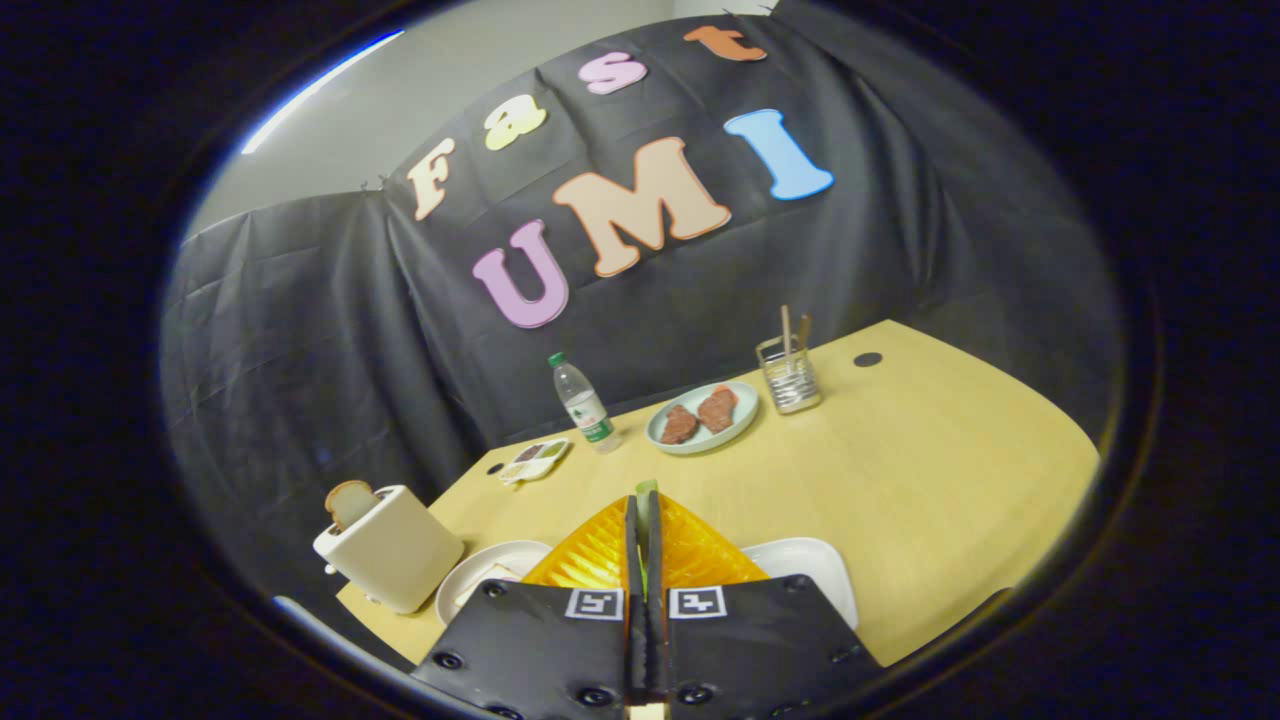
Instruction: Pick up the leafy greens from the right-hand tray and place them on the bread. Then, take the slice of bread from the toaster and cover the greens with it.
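We have the gripper (643, 515) pinched on the leafy greens (646, 489), a sliver at its tips. Bread plate (470, 580) sits low-left of the fingers; toaster (392, 548) further left.

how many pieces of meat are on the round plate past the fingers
2: both pieces of meat lie side by side on the round plate between the water bottle and the utensil holder, one nearer the bottle, the other nearer the holder. None looks hidden.
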Action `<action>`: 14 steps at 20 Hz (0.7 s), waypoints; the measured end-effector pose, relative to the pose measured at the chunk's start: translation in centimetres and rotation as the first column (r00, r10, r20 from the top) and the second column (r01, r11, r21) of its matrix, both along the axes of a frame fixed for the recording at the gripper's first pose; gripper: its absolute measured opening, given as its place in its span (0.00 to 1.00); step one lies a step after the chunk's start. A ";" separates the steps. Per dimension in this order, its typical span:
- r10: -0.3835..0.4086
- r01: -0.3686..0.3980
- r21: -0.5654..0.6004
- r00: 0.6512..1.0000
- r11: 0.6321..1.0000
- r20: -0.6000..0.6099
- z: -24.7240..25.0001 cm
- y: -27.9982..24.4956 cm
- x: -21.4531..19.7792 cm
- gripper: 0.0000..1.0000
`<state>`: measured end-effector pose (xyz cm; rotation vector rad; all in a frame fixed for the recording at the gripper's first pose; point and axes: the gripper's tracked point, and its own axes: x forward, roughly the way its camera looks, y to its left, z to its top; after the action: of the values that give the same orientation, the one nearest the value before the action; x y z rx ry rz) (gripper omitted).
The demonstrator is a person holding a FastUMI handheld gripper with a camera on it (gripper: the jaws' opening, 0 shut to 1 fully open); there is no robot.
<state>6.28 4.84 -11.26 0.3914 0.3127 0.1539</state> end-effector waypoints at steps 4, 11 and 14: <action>0.124 -0.124 0.004 0.992 0.992 -0.003 0.2 7.9 0.3 0.03; 0.262 -0.262 0.021 0.965 0.965 -0.030 -0.5 18.7 0.7 0.03; 0.298 -0.297 0.040 0.953 0.954 -0.045 -1.0 21.8 0.7 0.03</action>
<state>6.99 26.66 -12.22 0.3795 0.4189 0.4461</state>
